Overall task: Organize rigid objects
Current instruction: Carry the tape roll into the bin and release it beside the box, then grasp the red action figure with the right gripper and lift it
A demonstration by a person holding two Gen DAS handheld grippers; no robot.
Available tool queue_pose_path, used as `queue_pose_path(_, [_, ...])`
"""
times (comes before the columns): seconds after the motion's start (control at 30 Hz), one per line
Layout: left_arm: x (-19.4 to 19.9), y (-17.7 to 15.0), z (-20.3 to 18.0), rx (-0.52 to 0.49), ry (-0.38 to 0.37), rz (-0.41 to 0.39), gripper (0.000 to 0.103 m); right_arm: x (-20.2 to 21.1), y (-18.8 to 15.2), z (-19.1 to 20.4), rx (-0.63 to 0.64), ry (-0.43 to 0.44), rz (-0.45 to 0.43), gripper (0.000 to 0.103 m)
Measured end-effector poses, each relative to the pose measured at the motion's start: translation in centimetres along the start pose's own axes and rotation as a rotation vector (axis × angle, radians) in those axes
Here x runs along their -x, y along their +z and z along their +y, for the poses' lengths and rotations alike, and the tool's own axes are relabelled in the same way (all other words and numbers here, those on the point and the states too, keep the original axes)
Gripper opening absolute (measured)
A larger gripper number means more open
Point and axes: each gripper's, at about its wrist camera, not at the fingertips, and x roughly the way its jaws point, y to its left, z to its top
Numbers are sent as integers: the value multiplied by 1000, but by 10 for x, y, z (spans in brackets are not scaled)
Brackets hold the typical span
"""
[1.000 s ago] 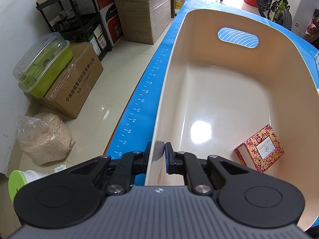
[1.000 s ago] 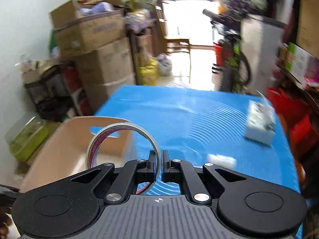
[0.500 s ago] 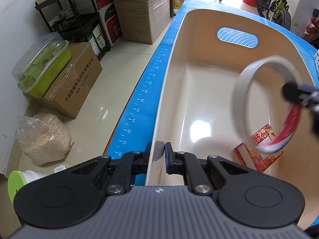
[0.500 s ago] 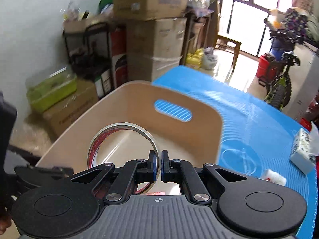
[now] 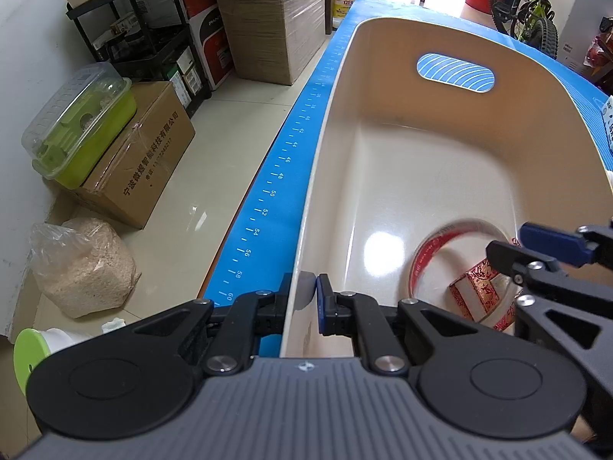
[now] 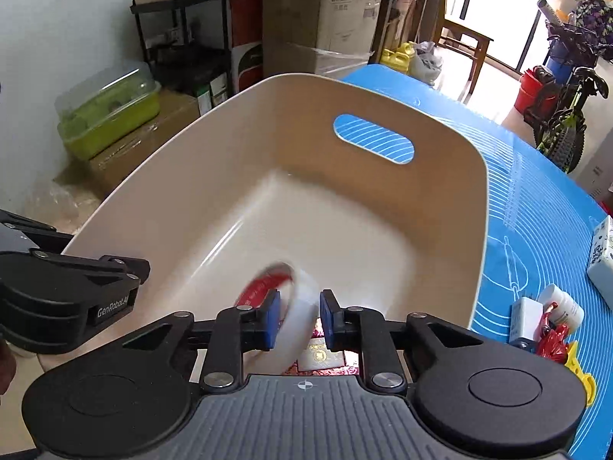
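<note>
Two hand-held grippers: left hand-held gripper (image 5: 306, 299) is pinched narrow on the near-left rim of the beige tub (image 5: 440, 176); right hand-held gripper (image 6: 297, 316) hangs over the tub's near end, its pads parted wide.
Tape roll (image 6: 285, 316): blurred, sitting between the right pads but seemingly free of them, so I judge it just let go; it lies directly ahead of and below that gripper, inside the tub.
Roll's axis: tilted, its open ring facing partly toward the left gripper; it appears to lean by the red patterned box (image 5: 481, 295) on the tub floor.
Nearer hand: the right one, right above the roll; the left is off to the roll's left at the rim.
Coming move, as I judge it: the right gripper backs up and out, clear of the rim.
Surface: blue mat (image 6: 536, 199) under the tub; to the right gripper's right lie a white carton (image 6: 603, 257) and small oddments (image 6: 548, 326).
Room: stacked cardboard boxes (image 6: 322, 19), black shelving, a bicycle (image 5: 532, 7) by the window.
</note>
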Motion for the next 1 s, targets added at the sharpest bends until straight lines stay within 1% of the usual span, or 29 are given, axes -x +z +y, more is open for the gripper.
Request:
queue_pose_path(0.1, [0,0,-2,-2,4,0,13,15,0,-11,-45,18,-39,62])
queue_pose_path(0.13, [0,0,-2,-1,4,0,13,19,1,-16,-61,27,-57,65])
queue_pose_path(0.2, [0,1,0,-1,3,0,13,31,1,-28,-97,44,-90,67])
queue_pose_path(0.3, [0,1,0,-2,3,0,13,49,-4,-52,-155,37,-143,69])
queue_pose_path(0.4, [0,1,0,-2,3,0,13,65,-9,-78,-206,-2,-185,72])
queue_pose_path(0.5, [0,1,1,-2,3,0,13,74,-16,-108,-257,-53,-199,76])
queue_pose_path(0.6, [0,1,0,-1,3,0,13,74,-28,-138,-309,-122,-181,76])
queue_pose_path(0.7, [0,1,0,-2,4,1,13,65,-44,-169,-393,-172,-143,76])
queue_pose_path(0.83, [1,0,2,-4,6,1,14,44,-61,-194,-451,-232,-91,76])
queue_pose_path(1.0, [1,0,3,-5,8,2,14,17,-76,-213,-530,-245,-34,75])
